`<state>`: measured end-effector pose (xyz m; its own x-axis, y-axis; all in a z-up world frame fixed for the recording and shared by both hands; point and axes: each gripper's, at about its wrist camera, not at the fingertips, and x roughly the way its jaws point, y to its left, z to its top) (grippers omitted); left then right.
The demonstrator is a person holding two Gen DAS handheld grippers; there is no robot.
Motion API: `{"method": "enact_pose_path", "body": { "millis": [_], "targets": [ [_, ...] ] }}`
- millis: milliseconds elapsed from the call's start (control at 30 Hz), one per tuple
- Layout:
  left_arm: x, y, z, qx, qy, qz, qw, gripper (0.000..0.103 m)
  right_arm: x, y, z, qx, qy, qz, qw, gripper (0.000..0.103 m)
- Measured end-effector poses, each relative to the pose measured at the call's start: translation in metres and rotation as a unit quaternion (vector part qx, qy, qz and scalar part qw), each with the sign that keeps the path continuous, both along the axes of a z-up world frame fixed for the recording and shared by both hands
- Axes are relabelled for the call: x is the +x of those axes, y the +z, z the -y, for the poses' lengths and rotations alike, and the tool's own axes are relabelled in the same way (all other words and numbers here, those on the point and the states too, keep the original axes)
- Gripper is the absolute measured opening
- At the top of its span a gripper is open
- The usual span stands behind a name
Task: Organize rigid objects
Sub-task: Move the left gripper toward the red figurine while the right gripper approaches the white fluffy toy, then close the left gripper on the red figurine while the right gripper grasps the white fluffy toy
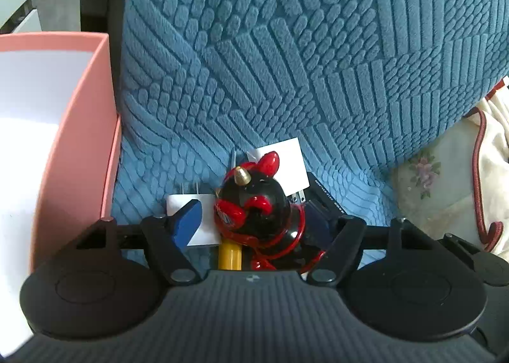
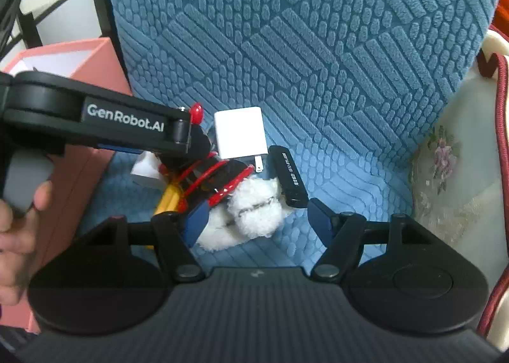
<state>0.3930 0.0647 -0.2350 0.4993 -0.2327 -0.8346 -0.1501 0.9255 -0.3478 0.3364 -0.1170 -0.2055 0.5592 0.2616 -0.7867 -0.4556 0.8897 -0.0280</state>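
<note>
A blue textured cushion [image 1: 286, 61] fills both views, with a pink box [image 1: 79, 127] standing against its left side. On the seat lies a small heap: a black-and-red duck figurine [image 1: 254, 204], two white chargers [image 2: 240, 135], a black stick [image 2: 288, 175] and a white fluffy toy [image 2: 251, 213]. The left tool [image 1: 251, 223] has its fingers spread around the figurine, though I cannot tell whether they press it. The right tool [image 2: 257, 220] is spread wide, holding nothing, over the fluffy toy.

Blue textured cushion [image 1: 286, 61] (floral cloth [image 2: 445, 172] rt)
</note>
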Motion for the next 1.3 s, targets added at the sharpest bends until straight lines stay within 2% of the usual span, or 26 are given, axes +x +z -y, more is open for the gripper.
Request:
{"method": "enact_pose_path", "body": {
  "millis": [167, 433, 467, 500, 533, 567, 600, 667, 767, 800, 833, 1000, 1100, 1133, 1167, 1233, 1300],
  "targets": [
    [0.003, -0.007, 0.006, -0.012, -0.005, -0.009, 0.9999, 0.069, 0.006, 0.002, 0.002, 0.013, 0.008, -0.008, 1.0, 0.07],
    [0.002, -0.006, 0.01, 0.002, 0.0, -0.002, 1.0, 0.065, 0.011, -0.005, -0.005, -0.007, 0.018, -0.019, 1.0, 0.07],
    [0.001, -0.006, 0.01, 0.003, 0.001, 0.0, 1.0, 0.064, 0.012, -0.007, -0.007, -0.014, 0.017, -0.017, 1.0, 0.065],
    [0.0, -0.005, 0.009, 0.003, 0.004, 0.002, 1.0, 0.056, 0.013, -0.008, -0.008, -0.023, 0.012, -0.016, 1.0, 0.058],
    [0.0, -0.003, 0.008, 0.007, 0.008, 0.004, 0.9999, 0.052, 0.014, -0.008, -0.007, -0.025, 0.009, -0.016, 1.0, 0.053],
    [0.0, -0.002, 0.007, 0.005, 0.009, 0.003, 0.9999, 0.051, 0.014, -0.008, -0.006, -0.025, 0.001, -0.017, 1.0, 0.038],
    [-0.001, -0.002, 0.005, 0.002, 0.01, 0.002, 0.9999, 0.05, 0.016, -0.007, -0.004, -0.018, -0.005, -0.023, 1.0, 0.034],
    [-0.005, 0.001, 0.002, 0.002, 0.008, 0.006, 0.9999, 0.046, 0.016, -0.003, 0.002, 0.003, -0.024, -0.029, 0.999, 0.034],
    [-0.012, 0.009, 0.0, 0.0, 0.005, 0.014, 0.9999, 0.031, 0.012, 0.002, 0.011, 0.028, -0.06, -0.034, 0.997, 0.034],
    [-0.014, 0.013, 0.0, 0.001, 0.002, 0.018, 0.9998, 0.015, 0.01, 0.004, 0.016, 0.043, -0.075, -0.039, 0.996, 0.034],
    [-0.017, 0.016, 0.0, 0.004, 0.001, 0.023, 0.9997, 0.011, 0.008, 0.005, 0.02, 0.056, -0.085, -0.043, 0.994, 0.034],
    [-0.027, 0.029, 0.002, -0.01, -0.01, 0.042, 0.999, 0.01, -0.01, 0.012, 0.04, 0.099, -0.139, -0.054, 0.984, 0.033],
    [-0.026, 0.03, 0.001, -0.013, -0.005, 0.043, 0.999, 0.012, -0.023, 0.014, 0.047, 0.101, -0.16, -0.05, 0.981, 0.033],
    [-0.025, 0.029, 0.001, -0.016, 0.0, 0.042, 0.999, 0.015, -0.027, 0.014, 0.05, 0.101, -0.167, -0.049, 0.979, 0.033],
    [-0.022, 0.027, 0.0, -0.019, 0.003, 0.04, 0.999, 0.02, -0.029, 0.013, 0.052, 0.103, -0.174, -0.052, 0.978, 0.033],
    [-0.018, 0.023, -0.001, -0.02, 0.012, 0.04, 0.9989, 0.053, -0.034, 0.01, 0.055, 0.106, -0.183, -0.06, 0.976, 0.033],
    [-0.016, 0.02, 0.001, -0.003, 0.022, 0.049, 0.9985, 0.062, -0.037, 0.007, 0.053, 0.097, -0.182, -0.059, 0.977, 0.033]
  ]
}}
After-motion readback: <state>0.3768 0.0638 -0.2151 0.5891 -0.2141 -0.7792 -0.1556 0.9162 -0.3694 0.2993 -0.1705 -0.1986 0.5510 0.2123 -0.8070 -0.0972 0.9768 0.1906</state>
